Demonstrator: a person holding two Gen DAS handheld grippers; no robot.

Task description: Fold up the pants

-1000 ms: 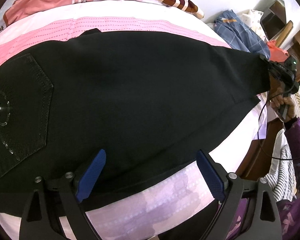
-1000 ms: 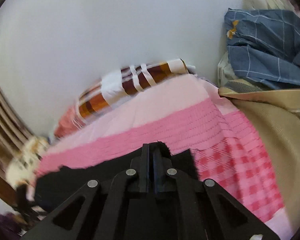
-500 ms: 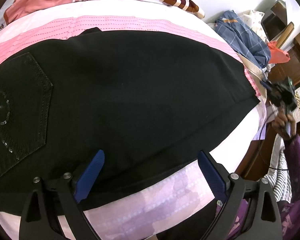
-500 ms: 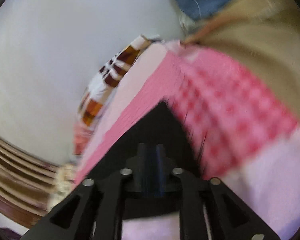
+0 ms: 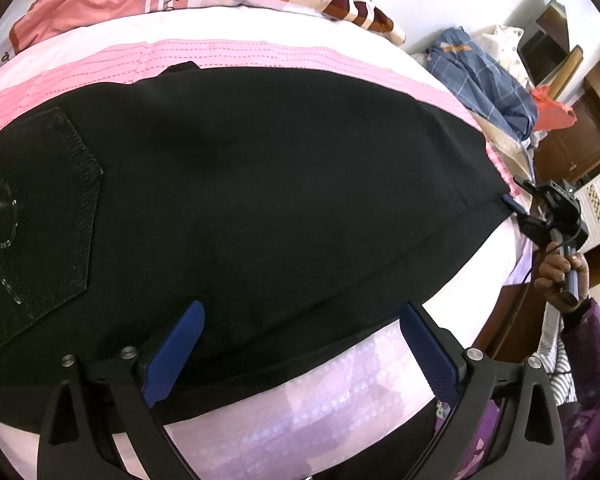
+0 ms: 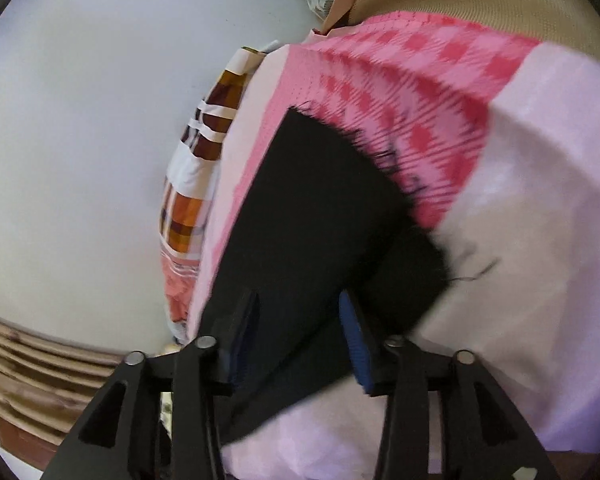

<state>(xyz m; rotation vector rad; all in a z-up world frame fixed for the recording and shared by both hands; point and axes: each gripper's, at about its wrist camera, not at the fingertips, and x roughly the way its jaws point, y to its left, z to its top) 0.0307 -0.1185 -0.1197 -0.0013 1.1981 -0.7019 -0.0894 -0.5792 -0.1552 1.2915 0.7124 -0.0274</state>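
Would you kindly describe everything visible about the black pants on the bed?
The black pants lie spread flat across the pink bedsheet, legs stacked. The fabric looks like denim, with a stitched, studded back pocket and a frayed hem. The right gripper, its jaws just opening, straddles the hem end unpinched.

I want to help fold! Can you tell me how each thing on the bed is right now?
Black pants: spread flat on the bed, back pocket up, not folded across yet.
Left hand-held gripper: open wide above the pants, holding nothing.
Right hand-held gripper: jaws just opening, apart, pant hem between them but not pinched.
Pink bedsheet: lying smooth under the pants.
Blue checked cloth: crumpled in a heap.
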